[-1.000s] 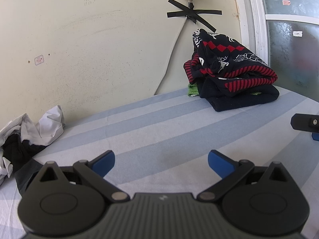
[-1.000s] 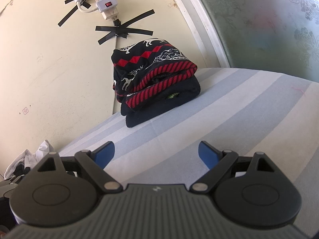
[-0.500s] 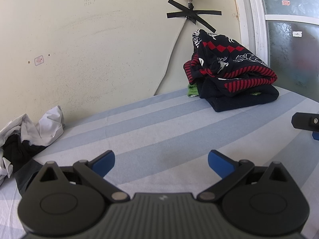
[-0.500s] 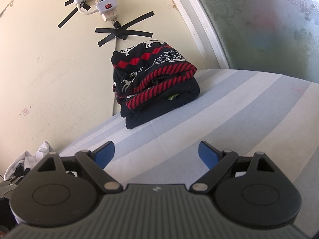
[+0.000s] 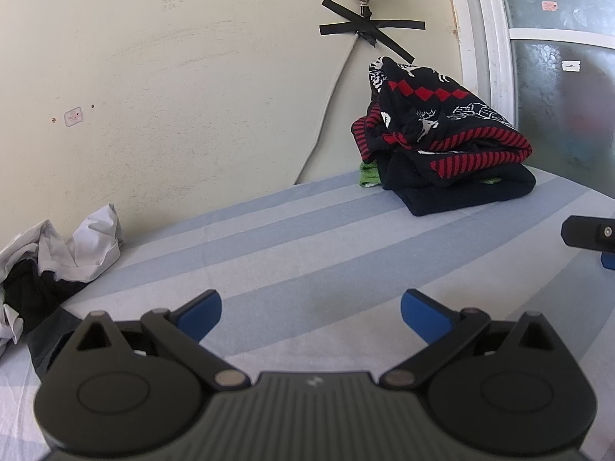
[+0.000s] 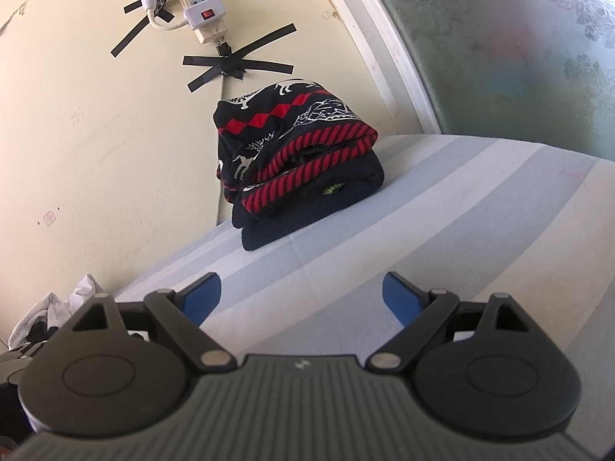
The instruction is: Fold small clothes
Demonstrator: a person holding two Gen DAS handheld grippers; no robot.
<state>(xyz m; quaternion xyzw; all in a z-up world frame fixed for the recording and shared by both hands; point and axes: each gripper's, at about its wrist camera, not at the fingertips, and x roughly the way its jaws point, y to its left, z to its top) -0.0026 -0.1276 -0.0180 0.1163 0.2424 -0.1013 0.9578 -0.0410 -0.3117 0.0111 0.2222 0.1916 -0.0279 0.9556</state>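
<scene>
A folded stack of dark clothes [image 5: 449,146] with a red-and-white patterned sweater on top sits against the wall at the far right of the striped bed; in the right wrist view the same stack [image 6: 296,161] lies straight ahead. A crumpled heap of white and black clothes [image 5: 57,257] lies at the left by the wall, and a corner of that heap [image 6: 54,307] shows at the left edge of the right wrist view. My left gripper [image 5: 311,311] is open over bare sheet, holding nothing. My right gripper [image 6: 301,296] is open and empty too; part of it [image 5: 588,234] shows at the right edge of the left wrist view.
The blue-and-white striped sheet [image 5: 307,246] stretches between the two piles. A power strip [image 6: 200,11] is taped to the cream wall above the stack, its cable [image 5: 326,115] running down. A frosted glass window [image 6: 519,50] stands at the right.
The right gripper has drifted slightly, so the folded stack sits a little lower and to the right in its view. The left gripper has barely moved. Both stay open.
</scene>
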